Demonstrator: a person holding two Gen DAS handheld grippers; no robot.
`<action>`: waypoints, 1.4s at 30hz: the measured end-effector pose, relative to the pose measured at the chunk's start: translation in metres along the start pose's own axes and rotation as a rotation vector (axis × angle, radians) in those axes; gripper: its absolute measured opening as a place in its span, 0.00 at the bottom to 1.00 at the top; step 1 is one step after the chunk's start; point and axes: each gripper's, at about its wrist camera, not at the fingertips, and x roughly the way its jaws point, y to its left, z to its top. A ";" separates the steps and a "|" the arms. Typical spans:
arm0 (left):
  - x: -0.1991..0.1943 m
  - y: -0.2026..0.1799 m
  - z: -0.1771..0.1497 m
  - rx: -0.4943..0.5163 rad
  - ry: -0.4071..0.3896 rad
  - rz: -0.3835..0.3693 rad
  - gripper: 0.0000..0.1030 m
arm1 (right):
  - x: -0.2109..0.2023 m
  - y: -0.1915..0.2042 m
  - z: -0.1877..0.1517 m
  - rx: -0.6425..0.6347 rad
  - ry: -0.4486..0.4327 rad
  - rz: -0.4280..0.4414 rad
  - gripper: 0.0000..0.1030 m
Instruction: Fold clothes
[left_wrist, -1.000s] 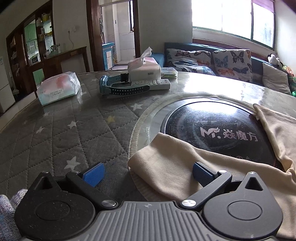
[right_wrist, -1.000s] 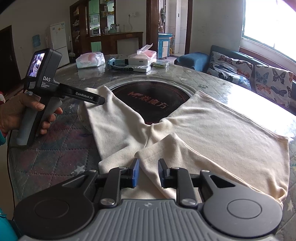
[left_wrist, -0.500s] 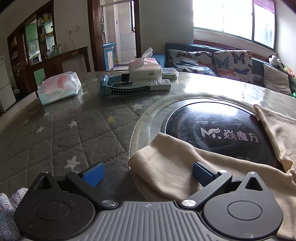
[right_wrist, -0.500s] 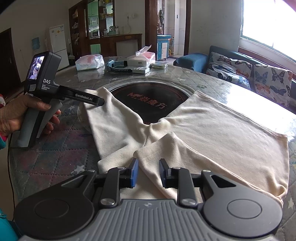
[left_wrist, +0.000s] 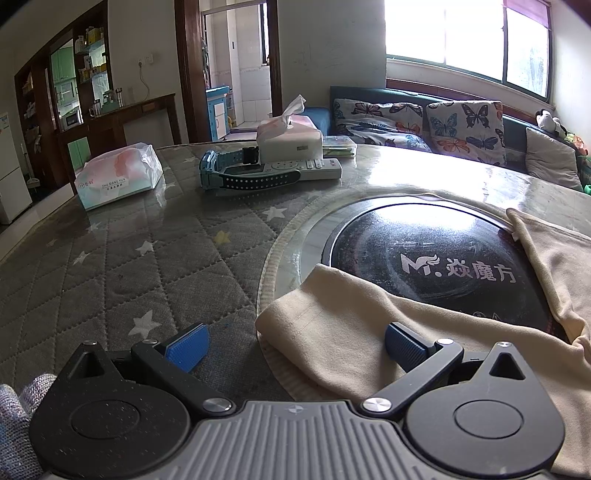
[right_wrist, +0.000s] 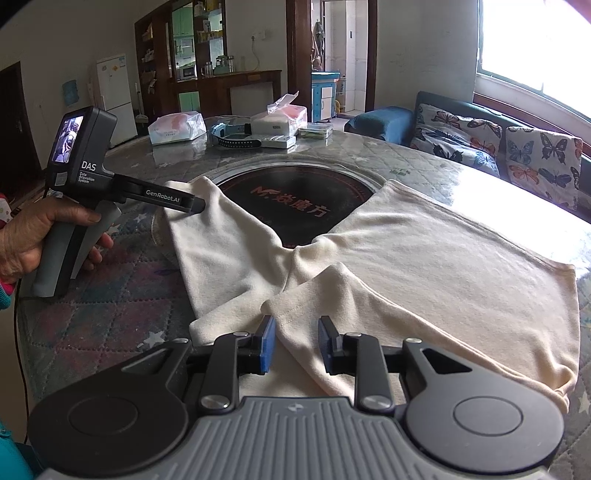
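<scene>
Between the right gripper's (right_wrist: 293, 343) narrowly parted fingers lay a cream sleeve cuff (right_wrist: 295, 310); whether the pads touched it was hard to tell. The left gripper (left_wrist: 293, 341) stood wide open over the shirt's (right_wrist: 424, 266) other cuff, its underside hidden. The shirt sprawled across the round table (left_wrist: 129, 266), partly covering the black hotplate (left_wrist: 424, 251).

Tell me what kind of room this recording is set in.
Most likely a home living and dining room: a sofa with butterfly cushions under a window, a round dining table with a built-in cooktop, and a fridge beyond.
</scene>
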 end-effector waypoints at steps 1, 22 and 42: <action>0.000 0.000 0.000 0.001 0.000 0.001 1.00 | 0.000 -0.001 0.000 0.001 0.000 0.001 0.24; -0.002 0.001 0.004 -0.012 -0.002 0.003 1.00 | -0.006 -0.007 -0.001 0.013 -0.037 0.000 0.25; -0.001 0.019 0.013 -0.058 -0.002 0.016 0.55 | -0.004 -0.007 0.001 0.009 -0.043 -0.009 0.25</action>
